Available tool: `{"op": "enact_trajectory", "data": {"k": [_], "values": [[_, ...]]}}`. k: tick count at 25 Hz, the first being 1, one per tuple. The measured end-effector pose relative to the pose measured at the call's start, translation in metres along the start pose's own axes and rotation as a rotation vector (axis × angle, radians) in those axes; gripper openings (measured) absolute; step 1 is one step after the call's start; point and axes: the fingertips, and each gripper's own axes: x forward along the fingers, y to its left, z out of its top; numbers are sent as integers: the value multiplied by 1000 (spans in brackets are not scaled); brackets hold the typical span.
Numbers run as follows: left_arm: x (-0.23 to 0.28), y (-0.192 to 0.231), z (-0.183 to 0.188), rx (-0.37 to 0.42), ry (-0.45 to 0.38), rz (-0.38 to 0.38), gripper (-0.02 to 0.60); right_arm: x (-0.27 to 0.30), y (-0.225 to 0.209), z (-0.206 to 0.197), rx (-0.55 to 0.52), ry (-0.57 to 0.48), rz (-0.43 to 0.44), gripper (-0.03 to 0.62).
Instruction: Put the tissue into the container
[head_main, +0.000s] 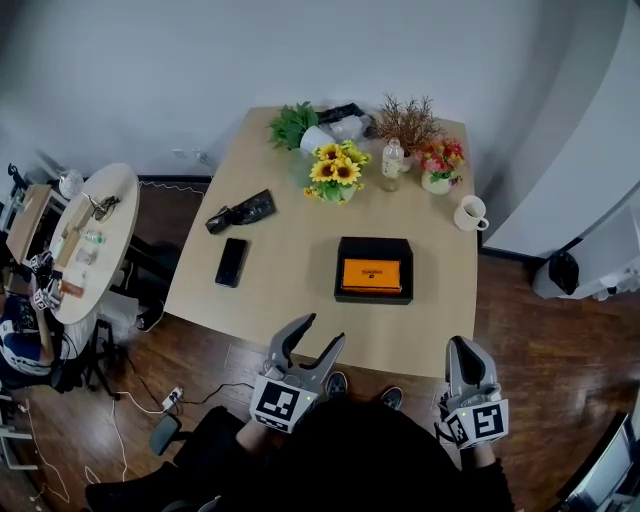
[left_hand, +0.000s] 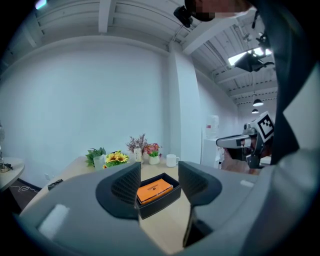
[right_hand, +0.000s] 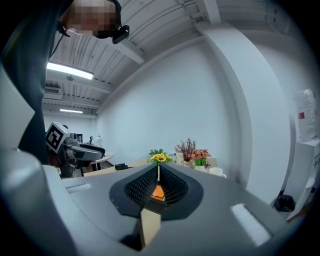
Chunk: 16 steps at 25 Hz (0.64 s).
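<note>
We hold both grippers low in the frame, short of the desk (head_main: 285, 200). The left gripper (head_main: 324, 330) is apart and empty, the right gripper (head_main: 463, 344) closed on nothing. The orange tissue pack (head_main: 371, 274) already lies inside the black container (head_main: 374, 246) at centre, so placing looks done and next we need only stay clear.

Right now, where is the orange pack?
In the head view, the orange pack lies inside the black container, toward the near edge of the table, right of the black phone.
</note>
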Motion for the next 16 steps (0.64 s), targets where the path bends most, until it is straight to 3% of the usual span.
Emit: {"op": "enact_trajectory", "data": {"k": [11,16], "values": [[1,1,-3,-2,5,-4,219,2,2,1,-22,-37,12,8],[2,-2,0,-18,-17,-5,219,1,2,-2,-16,-7,8,8]]}}
